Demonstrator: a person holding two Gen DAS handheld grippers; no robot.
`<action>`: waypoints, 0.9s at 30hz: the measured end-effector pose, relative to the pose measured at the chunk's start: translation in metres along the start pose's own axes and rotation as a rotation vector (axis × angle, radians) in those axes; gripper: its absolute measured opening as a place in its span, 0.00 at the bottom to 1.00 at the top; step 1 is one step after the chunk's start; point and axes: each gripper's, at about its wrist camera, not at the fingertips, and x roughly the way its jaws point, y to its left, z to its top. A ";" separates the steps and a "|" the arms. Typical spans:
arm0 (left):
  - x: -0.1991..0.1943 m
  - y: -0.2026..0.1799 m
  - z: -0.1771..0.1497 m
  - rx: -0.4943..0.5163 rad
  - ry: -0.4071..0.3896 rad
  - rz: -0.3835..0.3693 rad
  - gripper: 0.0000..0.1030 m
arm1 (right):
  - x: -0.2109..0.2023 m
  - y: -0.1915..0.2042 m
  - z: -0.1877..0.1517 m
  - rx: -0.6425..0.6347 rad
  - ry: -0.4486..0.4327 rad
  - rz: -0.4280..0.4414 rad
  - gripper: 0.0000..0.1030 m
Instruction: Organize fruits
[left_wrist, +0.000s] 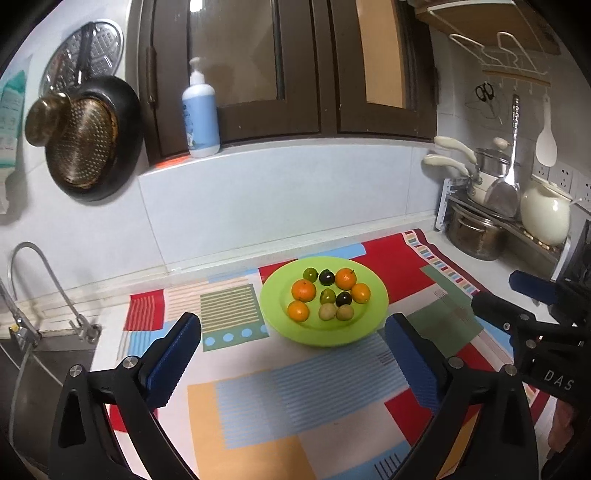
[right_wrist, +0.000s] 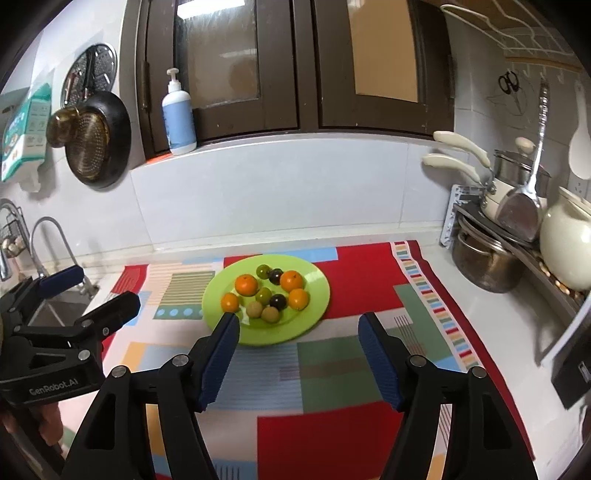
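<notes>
Glossy round fruits (left_wrist: 327, 294) fill a smooth green plate (left_wrist: 373, 314); both ribbed hand-held grippers (left_wrist: 295, 354) (right_wrist: 299, 358) gape, spread.

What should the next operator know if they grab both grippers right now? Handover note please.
Left gripper: open, empty, above the mat short of the plate.
Right gripper: open, empty, near the plate's front rim.
Fruit: four oranges, two dark plums, two green fruits and two tan ones, all on the plate.
Done: nothing visibly sorted.
Left: all of it; no other container is visible.
</notes>
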 end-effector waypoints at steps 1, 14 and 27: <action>-0.005 -0.001 -0.002 0.004 -0.006 0.006 0.99 | -0.004 0.000 -0.002 -0.001 -0.003 -0.002 0.66; -0.042 -0.010 -0.017 -0.005 -0.037 0.020 1.00 | -0.040 -0.004 -0.024 0.008 -0.016 -0.001 0.69; -0.052 -0.006 -0.022 -0.002 -0.050 0.027 1.00 | -0.049 0.000 -0.030 0.004 -0.018 0.003 0.69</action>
